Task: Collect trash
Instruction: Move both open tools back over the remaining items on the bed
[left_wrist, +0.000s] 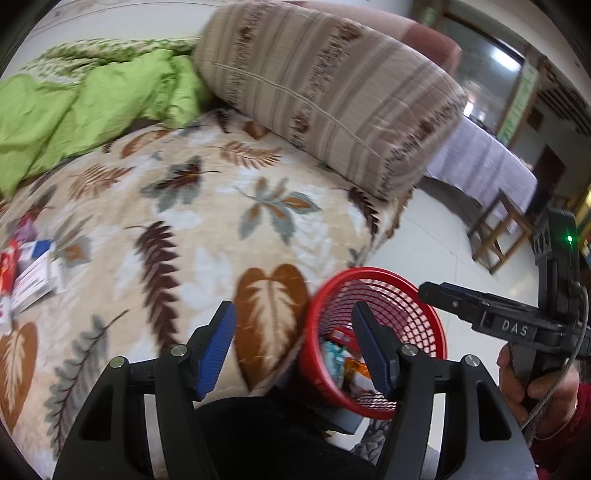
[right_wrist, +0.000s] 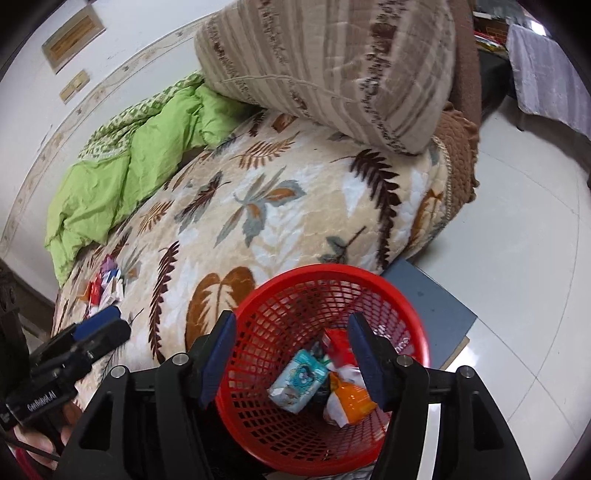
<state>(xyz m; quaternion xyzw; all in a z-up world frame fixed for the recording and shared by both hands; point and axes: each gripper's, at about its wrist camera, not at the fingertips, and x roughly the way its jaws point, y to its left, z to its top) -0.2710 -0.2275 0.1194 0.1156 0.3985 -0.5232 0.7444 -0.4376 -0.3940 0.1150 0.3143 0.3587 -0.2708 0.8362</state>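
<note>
A red mesh basket (right_wrist: 314, 273) stands on the floor against the bed's edge, also in the left wrist view as the red basket (left_wrist: 373, 275). Inside lie a teal packet (right_wrist: 299, 380), an orange wrapper (right_wrist: 351, 400) and a red wrapper (right_wrist: 338, 343). My right gripper (right_wrist: 291, 325) hangs open over the basket's mouth with nothing between its pads. My left gripper (left_wrist: 293, 321) is open and empty over the bed's edge, just left of the basket. Several loose wrappers and small boxes (left_wrist: 31, 273) lie on the leaf-patterned blanket (left_wrist: 207, 229) at the far left; the same wrappers (right_wrist: 105, 284) show in the right wrist view.
A big striped pillow (left_wrist: 325, 96) and a green quilt (left_wrist: 85, 99) fill the back of the bed. A grey board (right_wrist: 428, 314) lies under the basket on the tiled floor (right_wrist: 517, 229). A wooden stool (left_wrist: 498, 236) and a cloth-covered table (left_wrist: 480, 162) stand at right.
</note>
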